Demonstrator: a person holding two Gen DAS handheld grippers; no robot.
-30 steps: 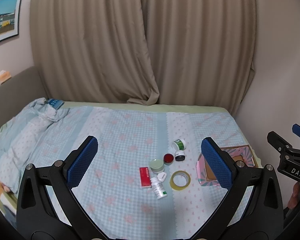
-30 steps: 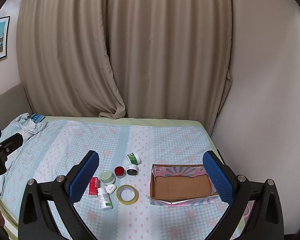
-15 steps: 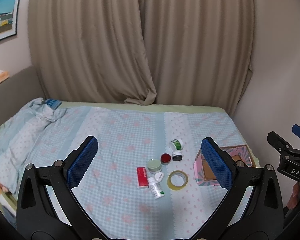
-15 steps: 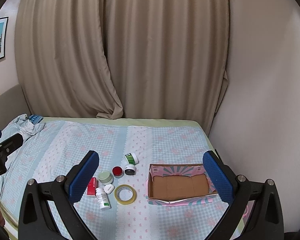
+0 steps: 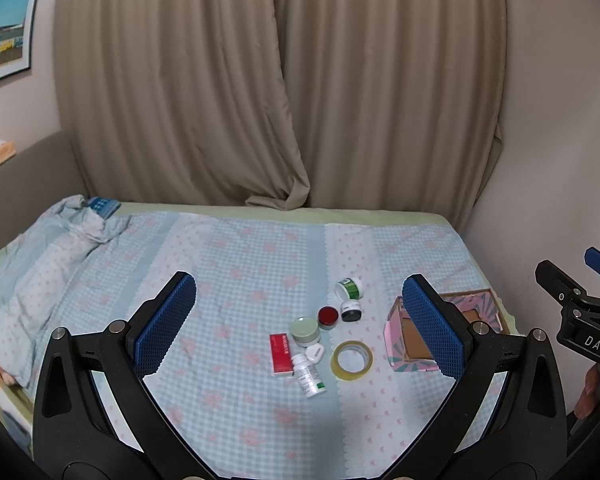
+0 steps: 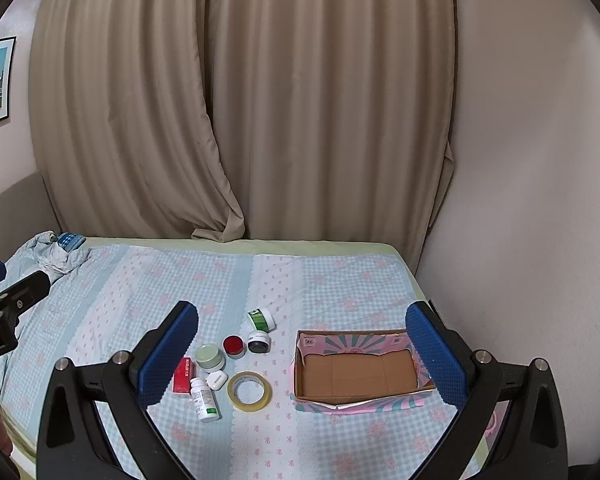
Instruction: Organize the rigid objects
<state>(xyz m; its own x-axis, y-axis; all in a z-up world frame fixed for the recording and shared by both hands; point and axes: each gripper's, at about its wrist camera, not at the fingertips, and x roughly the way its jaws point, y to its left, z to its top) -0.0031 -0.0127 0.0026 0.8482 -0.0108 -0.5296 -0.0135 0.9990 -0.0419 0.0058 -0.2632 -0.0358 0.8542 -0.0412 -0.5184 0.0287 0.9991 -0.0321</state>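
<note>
A cluster of small items lies on the bed: a red box (image 5: 281, 354), a white pill bottle (image 5: 309, 375), a tape roll (image 5: 351, 360), a pale green jar (image 5: 306, 330), a red-lidded jar (image 5: 328, 317), a dark jar (image 5: 351, 310), a green-labelled jar (image 5: 350, 288) and a small white case (image 5: 315, 353). An empty pink cardboard box (image 6: 358, 370) sits right of them. My left gripper (image 5: 298, 330) is open and empty, high above the cluster. My right gripper (image 6: 300, 356) is open and empty, above the tape roll (image 6: 249, 391) and box.
The bed has a blue checked sheet (image 5: 240, 264) with a crumpled blanket (image 5: 60, 240) at the far left. Beige curtains (image 5: 280, 100) hang behind, and a wall (image 6: 540, 200) borders the bed on the right. The other gripper (image 5: 580, 320) shows at the right edge.
Both grippers have drifted slightly back and left, so the items and box sit a little further right and lower in view. Nothing on the bed has moved.
</note>
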